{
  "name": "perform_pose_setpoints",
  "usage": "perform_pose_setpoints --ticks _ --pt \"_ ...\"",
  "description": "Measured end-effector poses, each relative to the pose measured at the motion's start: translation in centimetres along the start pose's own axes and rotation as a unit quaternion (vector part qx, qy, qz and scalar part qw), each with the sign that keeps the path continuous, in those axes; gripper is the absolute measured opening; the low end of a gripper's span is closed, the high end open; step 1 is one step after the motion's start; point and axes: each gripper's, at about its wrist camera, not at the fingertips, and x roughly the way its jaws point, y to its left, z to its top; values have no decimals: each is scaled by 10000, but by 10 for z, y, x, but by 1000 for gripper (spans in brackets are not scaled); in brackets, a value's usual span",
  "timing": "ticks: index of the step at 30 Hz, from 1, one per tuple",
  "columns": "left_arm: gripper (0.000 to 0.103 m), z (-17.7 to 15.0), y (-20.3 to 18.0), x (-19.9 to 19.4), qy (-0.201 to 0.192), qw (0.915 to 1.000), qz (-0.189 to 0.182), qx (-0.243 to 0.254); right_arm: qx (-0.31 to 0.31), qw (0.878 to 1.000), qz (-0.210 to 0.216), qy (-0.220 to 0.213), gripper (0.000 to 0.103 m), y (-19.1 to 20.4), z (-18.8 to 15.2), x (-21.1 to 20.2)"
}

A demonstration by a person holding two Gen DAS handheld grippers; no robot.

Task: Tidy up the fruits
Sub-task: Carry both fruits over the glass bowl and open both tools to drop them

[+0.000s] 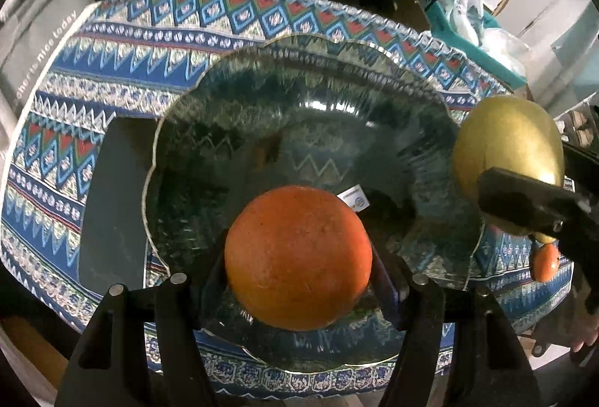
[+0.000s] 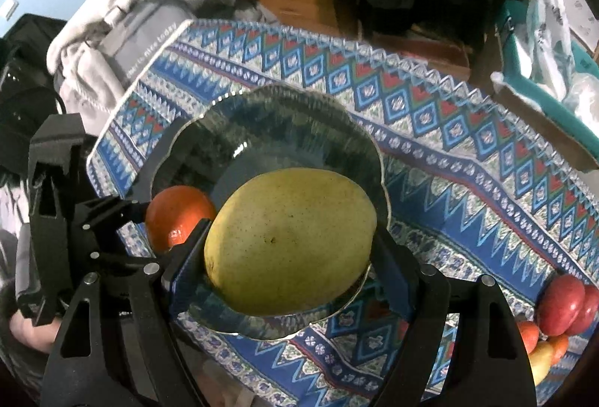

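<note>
My left gripper (image 1: 299,272) is shut on an orange (image 1: 298,257) and holds it over the near part of a dark glass plate (image 1: 299,100). My right gripper (image 2: 290,250) is shut on a yellow-green mango (image 2: 290,242) and holds it over the near edge of the same plate (image 2: 269,122). The mango (image 1: 507,152) also shows at the right of the left wrist view, with a right finger (image 1: 524,199) across it. The orange (image 2: 176,212) shows at the left of the right wrist view.
The plate lies on a blue patterned cloth (image 1: 112,70). Red apples (image 2: 565,306) and other small fruits (image 2: 543,351) lie at the cloth's right end. A small orange fruit (image 1: 546,261) shows there too. Grey clothes (image 2: 123,25) lie left, a teal bin (image 2: 543,70) right.
</note>
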Motion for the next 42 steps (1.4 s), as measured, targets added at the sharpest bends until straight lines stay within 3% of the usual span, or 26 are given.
perform_pose_setpoints --ticks 11,24,33,42 --pt "69 -11 2 25 450 9988 79 -155 -45 9995 12 318 81 1 -10 26" --pt "73 -14 -9 0 192 9993 244 215 162 9983 98 559 81 -4 -15 41" --pt "74 -11 -13 -18 18 9994 193 277 230 9992 256 226 80 -4 -6 18" --pt "74 -4 -31 -45 -319 9986 86 410 93 9998 -115 -131 80 -1 -10 -21"
